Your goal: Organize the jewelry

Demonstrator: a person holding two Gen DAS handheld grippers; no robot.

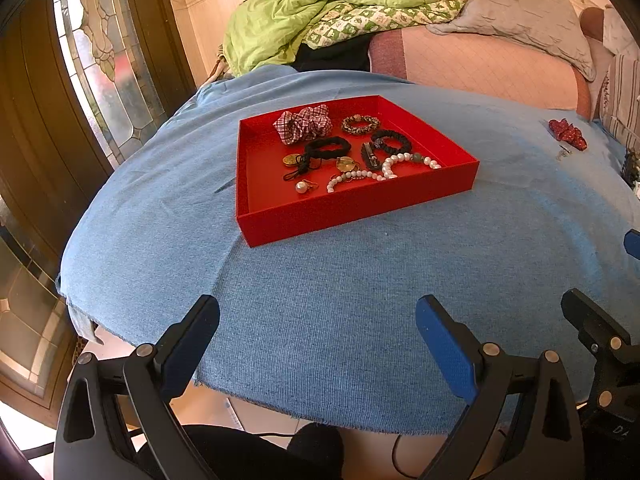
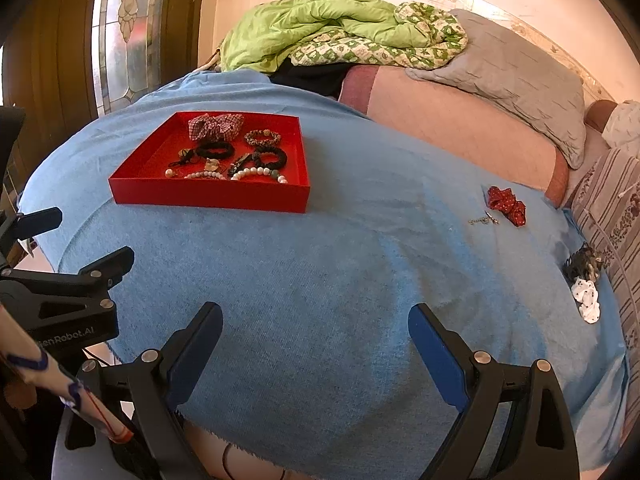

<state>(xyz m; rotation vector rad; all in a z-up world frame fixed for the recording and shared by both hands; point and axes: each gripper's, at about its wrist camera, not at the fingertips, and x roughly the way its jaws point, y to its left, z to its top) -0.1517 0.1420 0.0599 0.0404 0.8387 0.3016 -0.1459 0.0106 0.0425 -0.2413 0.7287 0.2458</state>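
We log: red tray [image 2: 208,198] of jewelry on blue-clothed surface [image 2: 320,280]; left tool [image 1: 318,344] and right tool [image 2: 316,344] released, empty.

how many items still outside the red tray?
4 visible, all on the blue cloth right of the red tray: red scrunchie, small metal chain, dark hair clip, white scrunchie. More may lie out of frame.

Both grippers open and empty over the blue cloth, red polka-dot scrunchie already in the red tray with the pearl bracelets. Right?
Not quite. The red polka-dot scrunchie lies outside the red tray, on the blue cloth off to the right, as the right wrist view shows. The rest holds: left gripper and right gripper are open and empty, and the pearl bracelets are in the tray.
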